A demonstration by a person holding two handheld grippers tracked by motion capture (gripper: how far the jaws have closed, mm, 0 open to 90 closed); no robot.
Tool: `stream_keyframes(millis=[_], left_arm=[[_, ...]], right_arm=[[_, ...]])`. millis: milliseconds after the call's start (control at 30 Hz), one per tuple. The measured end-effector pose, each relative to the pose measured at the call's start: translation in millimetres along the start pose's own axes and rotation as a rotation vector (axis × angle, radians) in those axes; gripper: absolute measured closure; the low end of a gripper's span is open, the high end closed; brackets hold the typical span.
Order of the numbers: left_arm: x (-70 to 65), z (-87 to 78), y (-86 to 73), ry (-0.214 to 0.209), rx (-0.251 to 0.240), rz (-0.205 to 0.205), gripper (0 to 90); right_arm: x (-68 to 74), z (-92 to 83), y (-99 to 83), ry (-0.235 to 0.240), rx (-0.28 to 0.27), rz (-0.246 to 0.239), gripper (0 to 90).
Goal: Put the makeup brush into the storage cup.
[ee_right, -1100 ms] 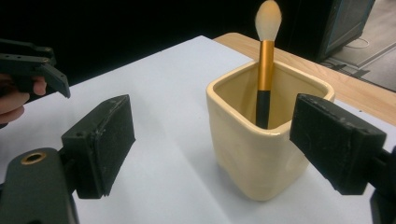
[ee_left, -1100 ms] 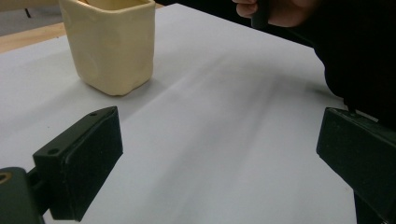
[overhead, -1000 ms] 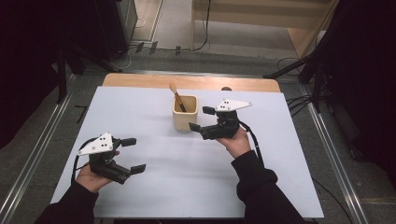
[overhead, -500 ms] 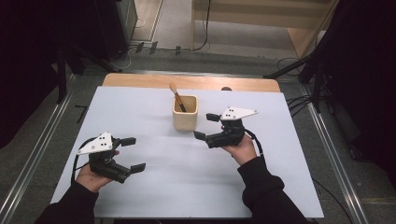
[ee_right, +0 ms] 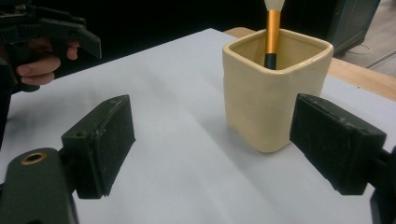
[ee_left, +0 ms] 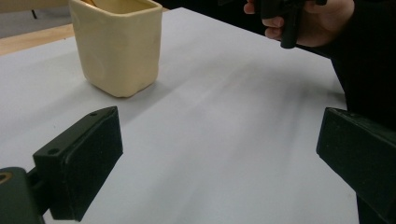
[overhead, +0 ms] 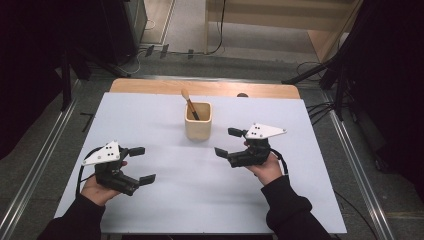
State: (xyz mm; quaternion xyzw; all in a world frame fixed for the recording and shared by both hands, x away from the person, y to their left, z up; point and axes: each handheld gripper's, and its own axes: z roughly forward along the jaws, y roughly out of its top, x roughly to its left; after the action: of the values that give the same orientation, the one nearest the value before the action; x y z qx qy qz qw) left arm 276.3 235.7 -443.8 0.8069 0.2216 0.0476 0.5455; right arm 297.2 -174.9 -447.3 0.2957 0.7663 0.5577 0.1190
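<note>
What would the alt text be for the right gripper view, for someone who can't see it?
A cream square ceramic cup holding an orange-handled brush stands on a white table, framed by the open black jaws of the right tool. At far left, a hand holds the left tool.

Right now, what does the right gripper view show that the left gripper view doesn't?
Right gripper view: the open mouth of the cream cup, the orange-handled brush standing inside it, and the left hand far off. Left gripper view: the right hand at the top edge, with the cup cut off at the top. Both: the cup on the white table cover, seen between open jaws, those of the right tongs and the left tongs.
</note>
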Motion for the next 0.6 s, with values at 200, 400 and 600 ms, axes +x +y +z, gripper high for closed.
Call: stream_keyframes(millis=[200,400,600], left_arm=[[0.2,0.0,0.0,0.001,0.003,0.001,1.4],[-0.1,0.7,-0.2,0.001,0.005,-0.002,1.4],[0.4,-1.3,0.1,0.011,-0.008,-0.002,1.4]], right_arm=[[4.7,-10.4,-3.7,-0.003,-0.005,-0.025,15.0],[4.1,-22.1,-8.8,-0.006,-0.017,-0.023,15.0],[4.3,-32.8,-12.3,-0.017,-0.046,-0.019,15.0]])
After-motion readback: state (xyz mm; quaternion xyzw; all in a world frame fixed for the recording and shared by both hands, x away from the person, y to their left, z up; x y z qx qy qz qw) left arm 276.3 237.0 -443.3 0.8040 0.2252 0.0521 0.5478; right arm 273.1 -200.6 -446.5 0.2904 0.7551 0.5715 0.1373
